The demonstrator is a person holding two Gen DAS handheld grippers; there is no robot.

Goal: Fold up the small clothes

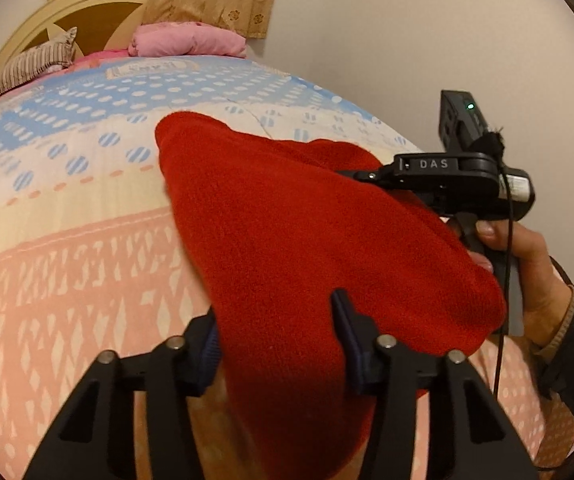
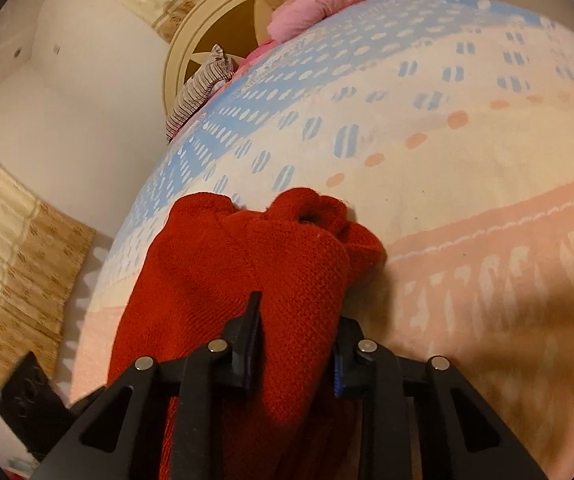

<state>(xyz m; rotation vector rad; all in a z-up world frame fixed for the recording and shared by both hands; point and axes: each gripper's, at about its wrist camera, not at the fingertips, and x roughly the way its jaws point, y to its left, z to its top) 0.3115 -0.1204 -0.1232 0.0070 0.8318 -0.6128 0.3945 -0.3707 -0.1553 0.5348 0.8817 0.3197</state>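
A red knitted garment (image 1: 287, 220) lies bunched on the patterned bed cover (image 1: 67, 240). In the left wrist view my left gripper (image 1: 277, 320) has the garment's near part filling the gap between its two fingers, and the pads press on the cloth. My right gripper (image 1: 361, 176), held by a hand (image 1: 527, 264), pinches the garment's right edge. In the right wrist view the right gripper (image 2: 297, 320) is shut on a thick fold of the red garment (image 2: 247, 248), which bunches up just beyond the fingertips.
The bed cover (image 2: 447, 160) has blue, cream and pink bands. A pink folded blanket (image 1: 187, 40) and a striped pillow (image 1: 27, 68) lie at the headboard (image 1: 87, 4). A beige curtain (image 2: 11, 272) hangs to the left, and a plain wall (image 1: 407, 40) stands at the right.
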